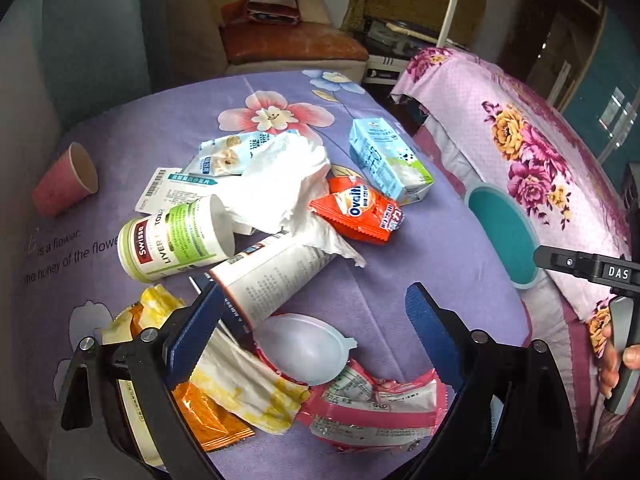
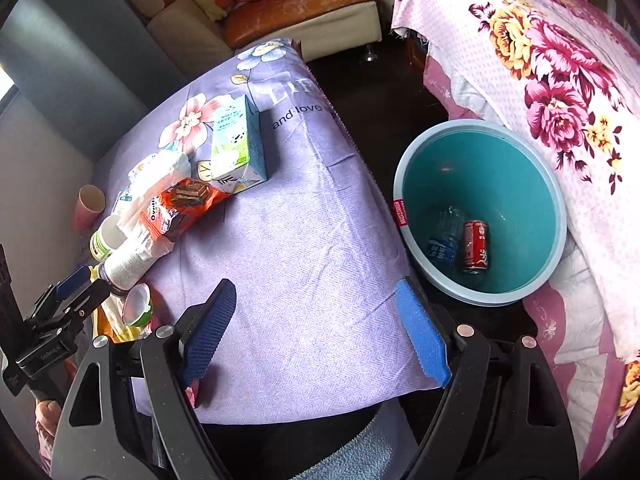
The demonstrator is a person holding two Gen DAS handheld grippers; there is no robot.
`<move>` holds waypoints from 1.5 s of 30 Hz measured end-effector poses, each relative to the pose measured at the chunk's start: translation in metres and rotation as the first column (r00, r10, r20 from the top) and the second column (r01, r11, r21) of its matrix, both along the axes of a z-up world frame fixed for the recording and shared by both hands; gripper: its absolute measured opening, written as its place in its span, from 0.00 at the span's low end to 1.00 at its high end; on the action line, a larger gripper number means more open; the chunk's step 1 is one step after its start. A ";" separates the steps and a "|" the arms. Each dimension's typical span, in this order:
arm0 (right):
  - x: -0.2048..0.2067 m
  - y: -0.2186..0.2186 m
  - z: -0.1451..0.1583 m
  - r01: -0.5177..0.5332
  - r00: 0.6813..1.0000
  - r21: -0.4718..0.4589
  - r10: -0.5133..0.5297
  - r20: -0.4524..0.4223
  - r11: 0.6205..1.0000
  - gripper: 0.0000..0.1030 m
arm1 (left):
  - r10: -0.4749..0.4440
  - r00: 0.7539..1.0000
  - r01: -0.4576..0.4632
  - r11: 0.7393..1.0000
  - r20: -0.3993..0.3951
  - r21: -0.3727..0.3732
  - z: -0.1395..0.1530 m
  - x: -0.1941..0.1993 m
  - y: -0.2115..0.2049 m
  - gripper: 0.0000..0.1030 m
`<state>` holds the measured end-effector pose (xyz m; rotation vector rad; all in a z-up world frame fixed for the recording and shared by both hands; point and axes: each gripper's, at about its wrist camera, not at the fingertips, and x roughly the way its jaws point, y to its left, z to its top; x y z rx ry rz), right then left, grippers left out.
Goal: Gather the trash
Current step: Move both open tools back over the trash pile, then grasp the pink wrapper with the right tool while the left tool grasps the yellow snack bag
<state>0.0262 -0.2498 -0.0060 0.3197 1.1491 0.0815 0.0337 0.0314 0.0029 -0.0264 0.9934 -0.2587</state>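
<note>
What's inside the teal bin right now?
The bin holds a red can and a crushed clear bottle with a blue label. The bin's near wall hides part of the bottom.

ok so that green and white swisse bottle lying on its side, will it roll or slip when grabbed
The Swisse bottle lies on its side and looks round, so a nudge would probably roll it. Its glossy label may be slippery between the pads. It appears open-mouthed and possibly empty, so likely light.
</note>
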 end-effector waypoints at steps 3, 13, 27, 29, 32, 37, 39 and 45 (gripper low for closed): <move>0.004 0.016 -0.001 -0.023 1.000 0.000 0.023 -0.013 1.000 0.77 | 0.035 0.999 -0.035 0.999 -0.016 -0.006 -0.005 0.002 0.024 0.89; -0.002 0.127 -0.030 -0.321 0.941 -0.014 0.318 -0.117 0.947 0.77 | 0.108 0.994 -0.108 0.994 -0.034 -0.013 -0.016 -0.008 0.077 0.89; -0.013 0.208 -0.068 -0.513 0.848 -0.057 0.495 -0.190 0.856 0.80 | 0.208 0.976 -0.209 0.978 -0.072 -0.011 -0.025 -0.029 0.122 0.89; -0.015 0.209 -0.068 -0.521 0.845 -0.066 0.503 -0.181 0.851 0.80 | 0.219 0.972 -0.222 0.975 -0.088 -0.020 -0.027 -0.031 0.126 0.89; -0.021 0.212 -0.068 -0.524 0.847 -0.101 0.506 -0.161 0.846 0.66 | 0.213 0.972 -0.218 0.975 -0.096 -0.044 -0.025 -0.034 0.123 0.90; -0.035 0.212 -0.064 -0.550 0.833 -0.111 0.537 -0.131 0.827 0.36 | 0.182 0.977 -0.189 0.980 -0.115 -0.055 -0.025 -0.032 0.102 0.89; -0.037 0.210 -0.063 -0.552 0.832 -0.103 0.539 -0.130 0.827 0.36 | 0.184 0.975 -0.191 0.980 -0.126 -0.047 -0.028 -0.030 0.094 0.90; -0.037 0.184 -0.045 -0.519 0.852 -0.047 0.513 -0.106 0.853 0.35 | 0.241 0.959 -0.244 0.970 -0.151 -0.003 -0.038 -0.022 0.079 0.88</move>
